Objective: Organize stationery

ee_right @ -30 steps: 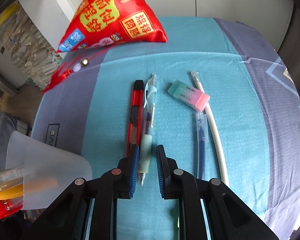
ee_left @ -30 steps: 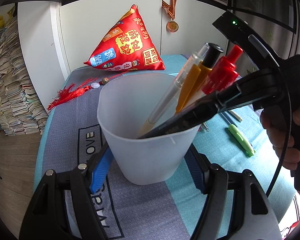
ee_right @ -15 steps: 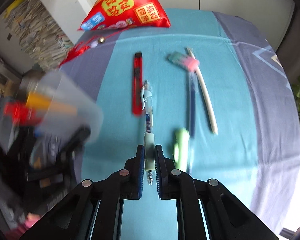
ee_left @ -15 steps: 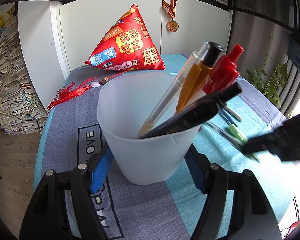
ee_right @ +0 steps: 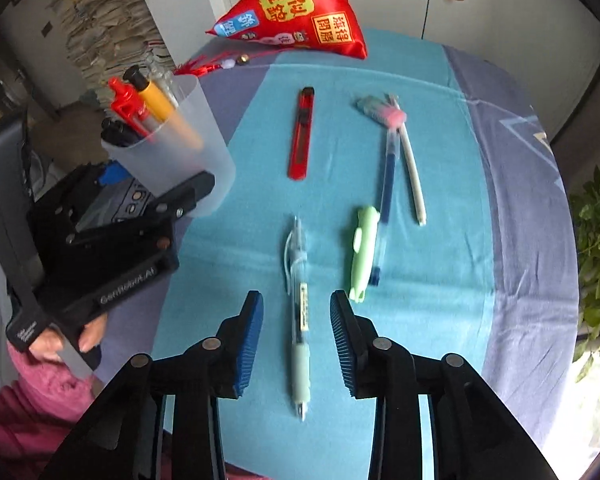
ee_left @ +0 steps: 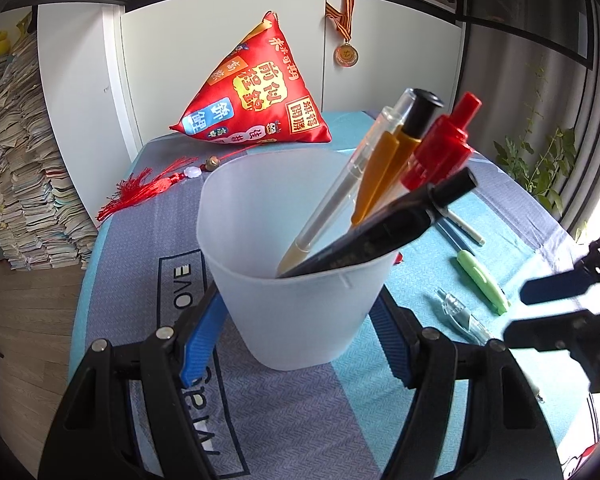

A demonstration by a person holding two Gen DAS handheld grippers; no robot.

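On the left, the left gripper clamps the frosted cup on the desk, several pens already standing inside. To its right, the right gripper hangs over a clear pen lying flat between its pads, untouched, jaws opening. The pen's long axis runs near to far, in line with the fingers, its tip nearest the gripper. Farther right lie a green pen and others.

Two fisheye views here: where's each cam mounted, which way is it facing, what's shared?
Left wrist: on the left hand-held gripper, looking forward and down at the cup it clamps; own fingers show.
Right wrist: on the right hand-held gripper, looking steeply down at the clear pen between opening jaws; a hand shows.
Shared: cup, clear pen, green pen, red pouch.
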